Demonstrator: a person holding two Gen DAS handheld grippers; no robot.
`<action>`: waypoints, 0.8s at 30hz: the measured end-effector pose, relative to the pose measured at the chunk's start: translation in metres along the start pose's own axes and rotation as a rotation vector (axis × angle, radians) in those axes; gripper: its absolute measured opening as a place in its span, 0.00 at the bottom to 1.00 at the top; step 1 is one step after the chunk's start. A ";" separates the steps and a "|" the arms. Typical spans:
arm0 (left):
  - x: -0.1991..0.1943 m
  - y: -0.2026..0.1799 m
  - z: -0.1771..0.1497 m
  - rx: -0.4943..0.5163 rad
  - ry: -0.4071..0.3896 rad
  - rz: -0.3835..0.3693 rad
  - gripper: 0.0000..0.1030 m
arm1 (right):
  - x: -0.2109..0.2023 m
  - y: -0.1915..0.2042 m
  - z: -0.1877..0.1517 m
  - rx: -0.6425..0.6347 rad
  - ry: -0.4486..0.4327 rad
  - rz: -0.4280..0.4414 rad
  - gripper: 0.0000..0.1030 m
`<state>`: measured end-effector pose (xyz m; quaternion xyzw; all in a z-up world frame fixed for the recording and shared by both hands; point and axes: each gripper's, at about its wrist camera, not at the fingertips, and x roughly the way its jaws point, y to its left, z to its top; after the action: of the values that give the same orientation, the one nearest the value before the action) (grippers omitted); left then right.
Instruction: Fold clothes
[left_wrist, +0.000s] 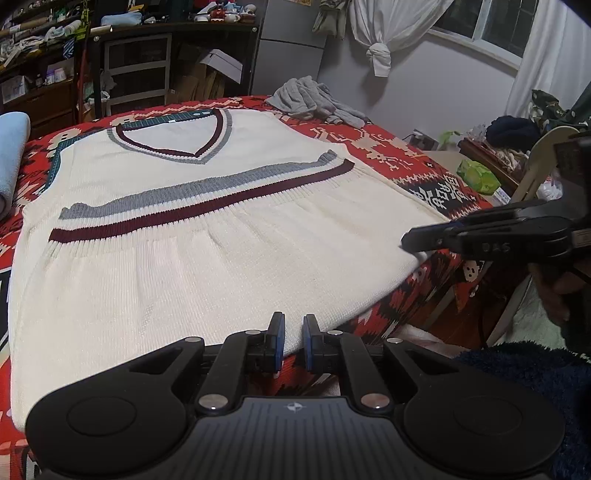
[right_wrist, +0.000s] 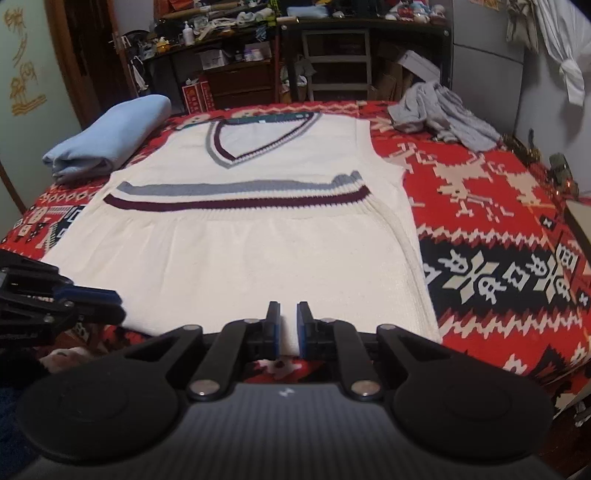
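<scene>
A white knit vest (left_wrist: 221, 258) (right_wrist: 258, 251) with a grey and a maroon stripe lies flat on the red patterned bedspread (right_wrist: 487, 206). Its lower part is folded up, so the striped hem sits just below the V-neck. At the near folded edge my left gripper (left_wrist: 293, 332) has its pads close together with white knit between them. It shows from the side in the right wrist view, left gripper (right_wrist: 118, 308), by the vest's near left corner. My right gripper (right_wrist: 288, 328) pinches the same near edge further right. From the side, the right gripper (left_wrist: 406, 245) looks closed at the vest's right border.
A folded light blue cloth (right_wrist: 110, 136) (left_wrist: 11, 158) lies at the far left of the bed. A crumpled grey garment (right_wrist: 443, 110) (left_wrist: 314, 99) sits at the far right corner. Cluttered shelves and drawers (right_wrist: 332, 62) stand behind the bed. A green bag (left_wrist: 478, 177) rests on a side table at the right.
</scene>
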<state>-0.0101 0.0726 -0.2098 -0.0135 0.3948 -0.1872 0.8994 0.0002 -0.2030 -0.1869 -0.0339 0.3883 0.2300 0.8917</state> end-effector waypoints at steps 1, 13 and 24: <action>0.000 0.000 0.000 0.000 0.000 0.000 0.10 | 0.000 -0.001 -0.002 -0.001 0.002 -0.002 0.10; 0.000 0.001 0.000 -0.011 0.002 -0.003 0.10 | -0.004 -0.046 -0.002 0.064 -0.028 -0.110 0.12; -0.011 0.017 0.019 -0.078 -0.030 -0.007 0.10 | -0.007 -0.017 0.018 -0.010 -0.059 -0.033 0.13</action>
<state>0.0026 0.0898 -0.1916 -0.0527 0.3882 -0.1745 0.9034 0.0158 -0.2168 -0.1714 -0.0382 0.3602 0.2180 0.9062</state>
